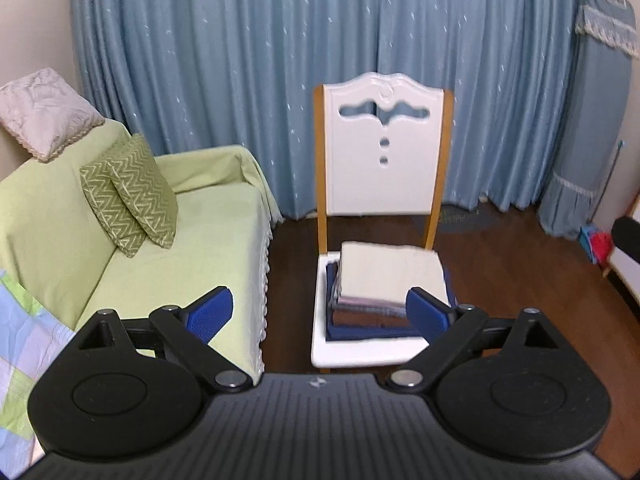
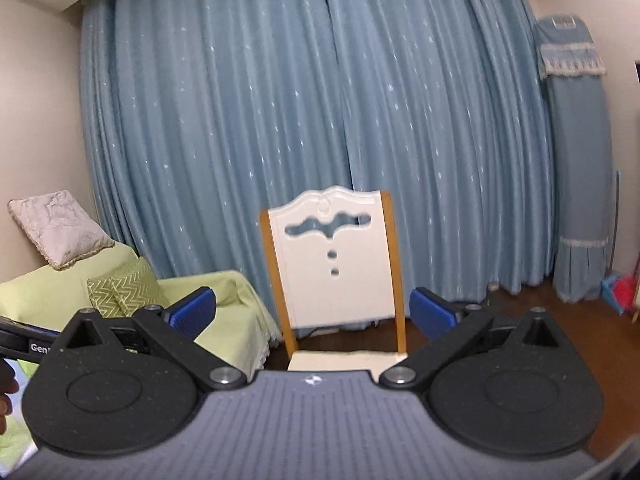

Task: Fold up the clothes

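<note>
left claw [image 1: 320,312] is standing spread, gripping nothing | right claw [image 2: 312,312] is standing spread too, empty | folded clothes [image 1: 384,284] are lying stacked on the white chair [image 1: 360,352], lower centre of frame | risk: pile is sitting near the seat edge (uneven layers), a careless touch may be toppling it

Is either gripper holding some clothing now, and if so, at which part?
No. The left gripper and right gripper are open with nothing between the fingers.

both wrist views face chair [image 1: 384,160] [image 2: 332,260], curtain [image 1: 240,60] [image 2: 240,120]; left tilted lower.
</note>
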The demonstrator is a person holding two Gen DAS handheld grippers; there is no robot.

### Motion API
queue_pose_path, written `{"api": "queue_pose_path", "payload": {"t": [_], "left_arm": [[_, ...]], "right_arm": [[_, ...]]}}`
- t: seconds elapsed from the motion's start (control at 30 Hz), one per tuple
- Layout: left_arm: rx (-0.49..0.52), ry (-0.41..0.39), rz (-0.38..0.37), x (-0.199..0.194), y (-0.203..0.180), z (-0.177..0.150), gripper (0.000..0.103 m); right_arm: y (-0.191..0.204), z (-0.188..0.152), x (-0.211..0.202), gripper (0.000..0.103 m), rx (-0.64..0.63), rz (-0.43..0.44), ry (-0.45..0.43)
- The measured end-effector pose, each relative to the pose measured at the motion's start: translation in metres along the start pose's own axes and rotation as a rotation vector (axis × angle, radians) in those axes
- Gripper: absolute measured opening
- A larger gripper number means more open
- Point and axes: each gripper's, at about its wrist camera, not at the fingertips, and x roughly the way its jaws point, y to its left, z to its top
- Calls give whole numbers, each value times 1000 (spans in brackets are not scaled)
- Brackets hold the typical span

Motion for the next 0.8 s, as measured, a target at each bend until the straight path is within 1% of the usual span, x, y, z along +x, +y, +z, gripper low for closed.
{"api": "queue_pose_path", "payload": {"t": [0.03,0.07,0.17,0.23,0.33,0.4,0.57,0.63,0.73,0.8], "left_arm": [[-10,1,-12,-1,1,1,95],[-33,5,-35,-3,5,3,95],[-80,51,-63,-2,9,6,95],[-88,93,-52,2,9,8,95],[-101,120,-41,5,9,10,95],[-119,160,-48,10,8,13,95],[-131,212,-71,14,-1,23,95],[-121,216,-69,12,-4,23,95],[-103,211,-61,8,-9,15,95],[-93,221,-60,8,-12,9,95]], "right_arm": [[0,4,2,102,0,2,1],[-2,7,3,102,16,12,23],[-6,16,7,102,63,43,88],[-8,19,10,102,69,65,135],[-7,23,14,102,35,67,157],[-7,25,17,102,22,61,178],[-12,38,24,102,60,52,226],[-13,43,28,102,73,34,252],[-15,44,34,102,113,-3,333],[-18,40,34,102,137,-6,368]]}}
